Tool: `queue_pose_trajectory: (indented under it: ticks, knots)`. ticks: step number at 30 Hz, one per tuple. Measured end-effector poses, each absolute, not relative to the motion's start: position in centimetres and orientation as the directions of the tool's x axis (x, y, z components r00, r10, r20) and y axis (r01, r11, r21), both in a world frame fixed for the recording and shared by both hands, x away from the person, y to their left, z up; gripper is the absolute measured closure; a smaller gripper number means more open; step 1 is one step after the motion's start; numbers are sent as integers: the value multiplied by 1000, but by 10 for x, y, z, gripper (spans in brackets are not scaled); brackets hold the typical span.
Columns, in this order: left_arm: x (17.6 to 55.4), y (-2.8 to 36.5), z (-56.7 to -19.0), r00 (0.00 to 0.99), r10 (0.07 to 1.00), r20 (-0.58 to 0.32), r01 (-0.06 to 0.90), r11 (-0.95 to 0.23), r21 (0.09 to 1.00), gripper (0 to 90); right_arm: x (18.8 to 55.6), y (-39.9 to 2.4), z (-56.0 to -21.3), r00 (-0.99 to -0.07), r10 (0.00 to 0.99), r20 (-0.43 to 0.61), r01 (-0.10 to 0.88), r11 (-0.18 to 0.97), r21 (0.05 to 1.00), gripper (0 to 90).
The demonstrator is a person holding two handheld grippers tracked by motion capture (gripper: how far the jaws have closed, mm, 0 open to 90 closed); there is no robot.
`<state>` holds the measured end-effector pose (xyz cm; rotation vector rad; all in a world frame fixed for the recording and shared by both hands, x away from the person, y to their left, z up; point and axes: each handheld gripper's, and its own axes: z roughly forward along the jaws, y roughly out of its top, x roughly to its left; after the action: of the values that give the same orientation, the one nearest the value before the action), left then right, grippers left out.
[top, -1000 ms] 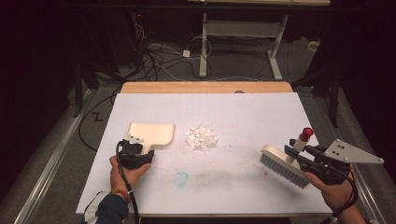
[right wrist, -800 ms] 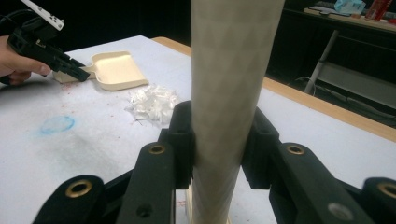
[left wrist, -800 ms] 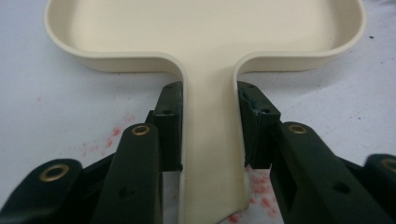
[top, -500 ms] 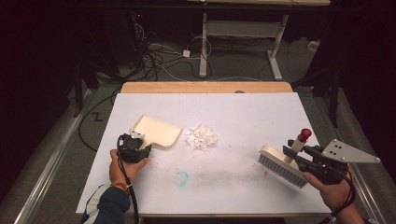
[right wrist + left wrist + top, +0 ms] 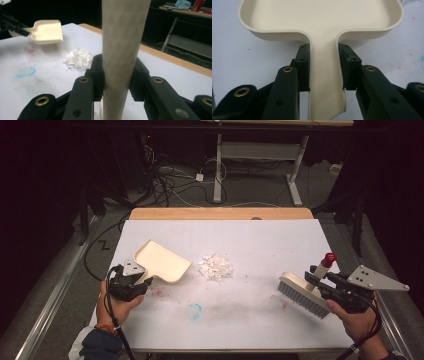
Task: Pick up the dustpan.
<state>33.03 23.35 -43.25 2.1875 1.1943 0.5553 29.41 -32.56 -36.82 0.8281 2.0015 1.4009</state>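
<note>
High view, left tool: the left tool, at lower left of the frame, is clamped on the handle of the cream dustpan; its jaws have just been closing, with that handle between them.
High view, dustpan: tilted, its open mouth turned toward the upper left, just left of the heap of white paper shreds at the middle of the white surface.
High view, right tool: the right tool, at lower right, grips the handle of the brush, whose bristles point down and to the left, well apart from the shreds.
Left gripper view: the pads press both sides of the dustpan's narrow handle, with the pan spreading across the top of the frame.
Right gripper view: the tool is tight around the pale brush handle, which stands up the middle; the shreds lie left of centre and the dustpan is at upper left.
Step in hand: both implements look picked up; sweeping seems not yet begun.
Next move: I'd judge the pan's lip must go flat on the surface beside the heap, facing it, and the brush must come across from the right to push the shreds in.
</note>
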Motion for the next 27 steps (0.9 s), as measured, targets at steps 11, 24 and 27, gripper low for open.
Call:
queue_pose_trajectory:
  ticks: [11,24,27]
  knots:
    - [300,220,-437,623,779,76,587,-530,613,642,298,-321,-369,-674,732,-98,169,281,945,699]
    - [286,191,-451,720,690,79,532,-621,576,640,300,-317,-372,-698,711,-91,171,288,942,699]
    - [286,189,-454,721,690,62,538,-615,577,640,300,-313,-374,-709,699,-95,168,298,940,699]
